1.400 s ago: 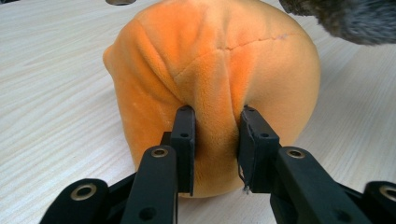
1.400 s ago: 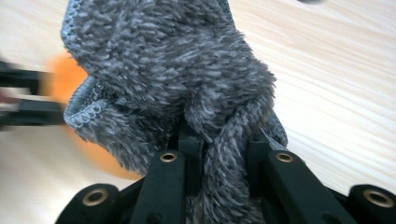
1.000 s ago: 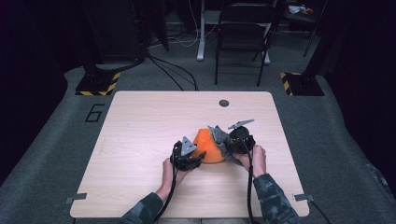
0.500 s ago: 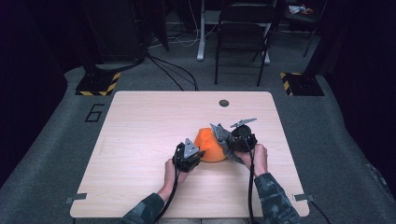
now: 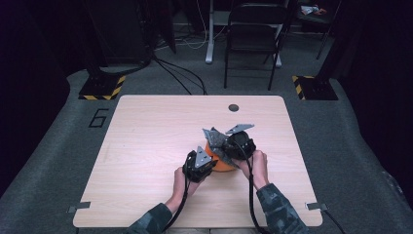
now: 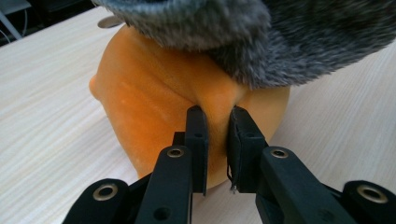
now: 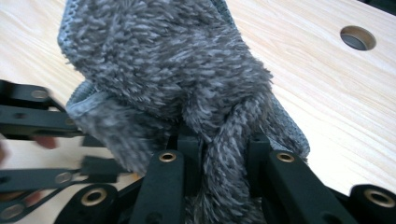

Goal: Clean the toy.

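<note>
A soft orange object (image 6: pixel 154 93) sits on the wooden table (image 5: pixel 146 136), and a grey fuzzy cloth (image 6: pixel 280 32) lies over its top. My left gripper (image 6: pixel 218 135) is shut on a pinched fold of the orange object's side. My right gripper (image 7: pixel 224 149) is shut on a bunch of the grey cloth (image 7: pixel 163 60), which hangs over its jaws. In the high view the left gripper (image 5: pixel 210 159) is at the orange object's (image 5: pixel 223 165) left, and the right gripper (image 5: pixel 226 146) is at its right with the cloth (image 5: pixel 214 138) held over it.
A round hole (image 5: pixel 234 107) is set in the table near its far edge. A chair (image 5: pixel 253 44) and cables stand on the floor beyond the table. Bare tabletop spreads to the left and far side of the hands.
The right gripper has shifted a little with the grey cloth, carrying it further over the orange object. The left hand has stayed in place.
</note>
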Tool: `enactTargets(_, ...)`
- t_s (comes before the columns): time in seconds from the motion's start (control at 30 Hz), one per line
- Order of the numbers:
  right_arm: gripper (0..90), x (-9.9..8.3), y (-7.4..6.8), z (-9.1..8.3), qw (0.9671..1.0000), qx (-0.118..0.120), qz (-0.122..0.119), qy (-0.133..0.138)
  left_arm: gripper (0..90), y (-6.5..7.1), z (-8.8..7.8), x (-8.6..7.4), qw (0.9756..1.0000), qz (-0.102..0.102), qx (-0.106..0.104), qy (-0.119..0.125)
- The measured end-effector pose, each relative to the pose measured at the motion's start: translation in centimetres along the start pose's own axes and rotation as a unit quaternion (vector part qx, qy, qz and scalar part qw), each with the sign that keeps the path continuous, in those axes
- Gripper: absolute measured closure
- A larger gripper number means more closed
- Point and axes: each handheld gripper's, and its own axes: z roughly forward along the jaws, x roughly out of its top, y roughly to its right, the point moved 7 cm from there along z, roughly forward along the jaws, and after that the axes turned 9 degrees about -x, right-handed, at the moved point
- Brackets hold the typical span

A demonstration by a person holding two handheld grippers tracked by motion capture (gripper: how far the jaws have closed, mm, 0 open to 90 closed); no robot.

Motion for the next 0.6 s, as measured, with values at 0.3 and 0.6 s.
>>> enactTargets(0.3,75.1,-1.1,1.7,0.5,0.9997,-0.004,0.014,-0.020,79.0,-0.5,0.3,-0.3,0.9999,-0.009,-0.007,-0.002)
enactTargets(0.6,75.2,-3.4,4.3,1.2,0.9978,-0.016,0.037,-0.052,78.1,-0.7,0.4,-0.4,0.9998,-0.014,-0.014,-0.003)
